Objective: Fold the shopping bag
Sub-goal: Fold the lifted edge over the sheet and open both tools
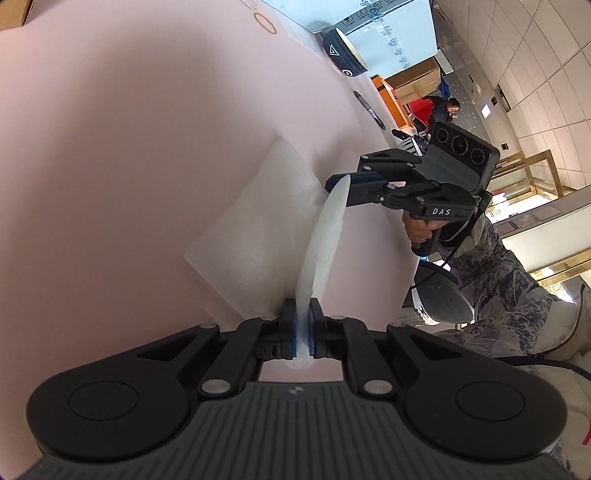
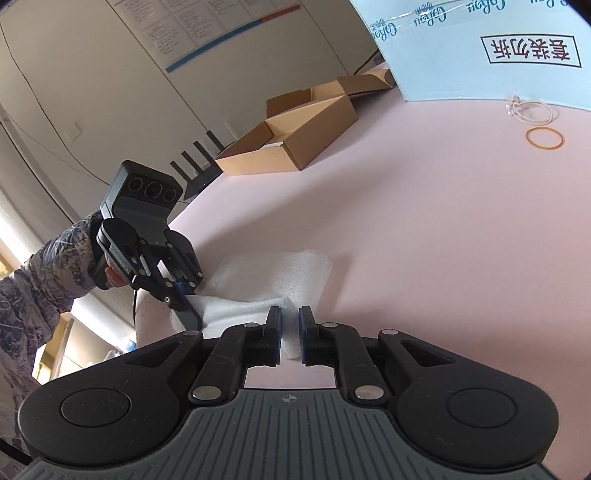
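A white, thin shopping bag (image 1: 255, 236) lies partly folded on the pink table (image 1: 110, 166). My left gripper (image 1: 303, 314) is shut on one corner of its lifted edge. My right gripper (image 1: 338, 184) holds the other corner, so the edge (image 1: 325, 236) stretches between them above the flat part. In the right wrist view the bag (image 2: 273, 280) lies ahead, its corner sits between my right gripper's (image 2: 290, 317) pads, which stand slightly apart around it. The left gripper (image 2: 186, 299) pinches the bag at the left.
A dark blue bowl (image 1: 343, 55), a black pen (image 1: 369, 109) and a rubber band (image 1: 264, 22) lie at the table's far side. Open cardboard boxes (image 2: 291, 136), a blue carton (image 2: 480, 48), a rubber band (image 2: 545, 137) and a white tie (image 2: 528, 109) stand beyond the bag.
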Demonstrator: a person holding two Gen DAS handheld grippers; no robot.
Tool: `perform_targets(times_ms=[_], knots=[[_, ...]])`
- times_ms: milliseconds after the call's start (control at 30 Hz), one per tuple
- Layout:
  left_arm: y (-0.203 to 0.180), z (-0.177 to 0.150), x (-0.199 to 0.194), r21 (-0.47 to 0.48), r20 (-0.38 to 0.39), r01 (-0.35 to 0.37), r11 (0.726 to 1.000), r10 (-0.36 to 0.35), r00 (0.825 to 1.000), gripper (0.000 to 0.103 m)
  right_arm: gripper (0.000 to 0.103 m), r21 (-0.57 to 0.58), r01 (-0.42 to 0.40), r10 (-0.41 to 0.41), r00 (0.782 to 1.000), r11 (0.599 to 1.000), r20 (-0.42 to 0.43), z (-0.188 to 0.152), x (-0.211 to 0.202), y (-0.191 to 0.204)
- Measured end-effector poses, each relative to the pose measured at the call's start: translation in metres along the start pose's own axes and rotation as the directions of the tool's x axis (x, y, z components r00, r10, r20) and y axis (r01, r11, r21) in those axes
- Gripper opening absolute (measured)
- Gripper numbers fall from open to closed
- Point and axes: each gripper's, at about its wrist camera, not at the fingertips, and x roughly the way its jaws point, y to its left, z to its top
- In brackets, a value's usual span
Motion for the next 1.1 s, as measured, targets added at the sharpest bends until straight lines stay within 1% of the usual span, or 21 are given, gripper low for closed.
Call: perform_targets(times_ms=[100, 133, 200, 267, 367, 467, 567, 600, 633, 733, 833, 867, 900, 933, 967, 1000, 1033, 1067, 1100], knots=[[0.0, 0.001, 0.001, 0.001, -0.001, 0.002, 1.0, -0.002, 1.0, 0.007, 0.009, -0.07, 0.054, -0.049, 0.995, 0.996, 0.084, 0.001, -0.016, 0.011], [0.0, 0.001, 0.001, -0.004, -0.004, 0.006, 1.0, -0.006, 1.0, 0.007, 0.008, -0.099, 0.057, -0.046, 0.993, 0.993, 0.109, 0.003, -0.02, 0.018], [0.001, 0.003, 0.001, -0.009, -0.011, 0.014, 1.0, -0.015, 1.0, 0.007, 0.006, -0.153, 0.027, -0.007, 0.991, 0.988, 0.131, 0.001, -0.029, 0.034], [0.002, 0.006, 0.002, -0.018, -0.023, 0.024, 1.0, -0.025, 0.999, 0.007, 0.006, -0.185, -0.036, 0.055, 0.993, 0.982, 0.101, -0.002, -0.026, 0.05], [0.002, 0.012, 0.005, -0.023, -0.037, 0.029, 0.999, -0.03, 0.999, 0.007, 0.006, -0.215, -0.071, 0.076, 0.997, 0.974, 0.016, -0.009, -0.004, 0.063], [-0.003, 0.013, 0.005, -0.013, -0.038, 0.012, 1.0, -0.013, 0.999, 0.007, 0.006, -0.213, -0.056, 0.052, 0.998, 0.975, -0.02, -0.013, 0.016, 0.06], [-0.01, 0.009, 0.005, -0.013, -0.015, -0.013, 1.0, 0.013, 1.0, 0.007, 0.006, -0.192, -0.03, 0.023, 0.999, 0.981, -0.041, -0.015, 0.031, 0.055], [-0.012, 0.007, 0.005, -0.017, -0.006, -0.023, 1.0, 0.023, 1.0, 0.007, 0.005, -0.186, -0.026, 0.018, 0.999, 0.982, -0.046, -0.017, 0.034, 0.052], [-0.014, 0.006, 0.004, -0.023, 0.004, -0.033, 0.999, 0.034, 0.999, 0.007, 0.003, -0.18, -0.022, 0.013, 0.999, 0.983, -0.05, -0.018, 0.037, 0.05], [-0.024, -0.002, -0.002, -0.001, 0.047, -0.086, 0.996, 0.086, 0.995, 0.007, 0.0, -0.152, -0.016, 0.009, 0.999, 0.988, -0.046, -0.018, 0.038, 0.046], [-0.029, -0.016, -0.011, -0.019, 0.105, -0.128, 0.992, 0.13, 0.986, 0.01, 0.0, -0.119, -0.02, 0.015, 0.999, 0.993, -0.043, -0.019, 0.038, 0.041], [-0.032, -0.024, -0.018, -0.034, 0.14, -0.163, 0.986, 0.167, 0.976, 0.011, 0.0, -0.115, -0.018, 0.013, 0.999, 0.993, -0.041, -0.019, 0.038, 0.041], [-0.035, -0.032, -0.026, -0.051, 0.177, -0.201, 0.978, 0.207, 0.962, 0.014, 0.0, -0.112, -0.015, 0.011, 0.999, 0.994, -0.039, -0.019, 0.038, 0.04], [-0.037, -0.04, -0.034, -0.07, 0.213, -0.238, 0.969, 0.248, 0.945, 0.021, 0.0, -0.114, -0.011, 0.007, 0.999, 0.993, -0.037, -0.02, 0.038, 0.041], [-0.038, -0.049, -0.042, -0.09, 0.254, -0.275, 0.957, 0.289, 0.923, 0.022, 0.0, -0.119, -0.006, 0.002, 0.999, 0.993, -0.034, -0.02, 0.037, 0.042], [-0.039, -0.064, -0.056, -0.141, 0.326, -0.31, 0.94, 0.34, 0.882, 0.021, 0.0, -0.124, -0.001, -0.003, 1.0, 0.992, -0.031, -0.021, 0.037, 0.043], [-0.041, -0.077, -0.066, -0.185, 0.393, -0.31, 0.933, 0.359, 0.847, 0.021, 0.0, -0.128, 0.004, -0.007, 1.0, 0.992, -0.029, -0.021, 0.037, 0.043], [-0.048, -0.088, -0.069, -0.201, 0.463, -0.32, 0.926, 0.377, 0.802, 0.021, 0.0, -0.132, 0.006, -0.01, 1.0, 0.991, -0.027, -0.021, 0.037, 0.044], [-0.057, -0.099, -0.072, -0.215, 0.532, -0.33, 0.919, 0.394, 0.75, 0.021, 0.0, -0.136, 0.009, -0.012, 1.0, 0.991, -0.026, -0.021, 0.037, 0.045]])
